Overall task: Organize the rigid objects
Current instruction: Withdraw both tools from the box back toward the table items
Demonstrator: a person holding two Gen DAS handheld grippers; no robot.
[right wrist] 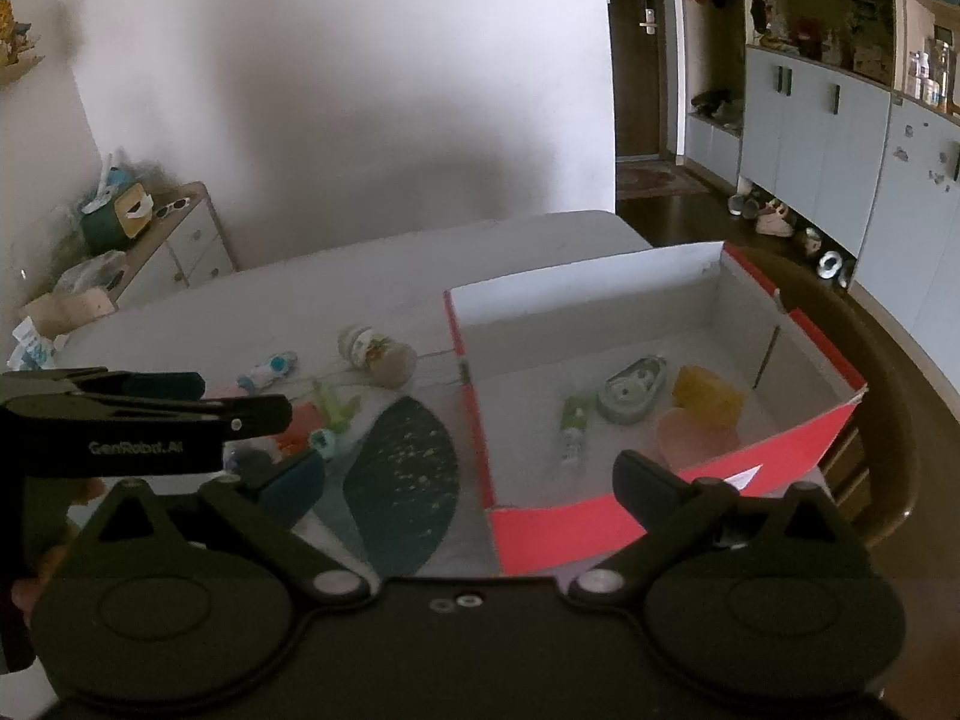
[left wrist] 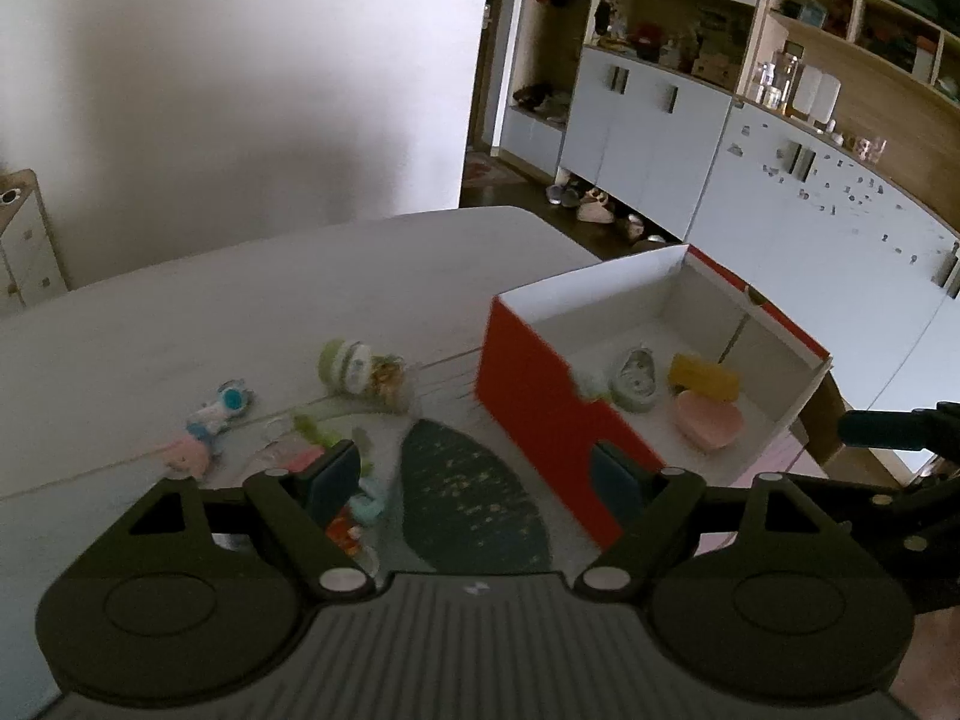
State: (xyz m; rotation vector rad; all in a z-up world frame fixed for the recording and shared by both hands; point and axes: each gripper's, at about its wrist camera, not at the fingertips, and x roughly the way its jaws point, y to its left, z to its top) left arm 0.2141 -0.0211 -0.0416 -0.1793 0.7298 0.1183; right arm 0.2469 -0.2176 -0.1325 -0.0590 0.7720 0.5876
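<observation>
Left gripper [left wrist: 474, 471] jaws spread wide, nothing between the pads; it hangs over the table's near edge above a dark teal leaf-shaped mat [left wrist: 474, 498]. Right gripper [right wrist: 471, 477] jaws at full spread, also empty, over the same mat and the near red wall of the box [right wrist: 540, 531]. The left gripper shows in the right wrist view as a black body at the left edge, a hand [right wrist: 36, 546] partly visible under it.

Just left of the mat: a clutter of small toys [left wrist: 336, 480], blurred, pink, green and orange bits, partly hidden behind the left finger. Further left a pink and blue toy figure [left wrist: 210, 426] lies flat. Beyond it a small jar with green lid [left wrist: 366, 375] lies on its side.

Box open, red outside, white inside, right of the mat on the table [left wrist: 180, 312]. Inside: green tube [right wrist: 573, 435], grey-green oval item [right wrist: 633, 390], yellow block [right wrist: 708, 399], pink dish [right wrist: 696, 438].

Far: white wall, cabinets with shelves [left wrist: 660, 120], shoes on floor [left wrist: 594, 204].
</observation>
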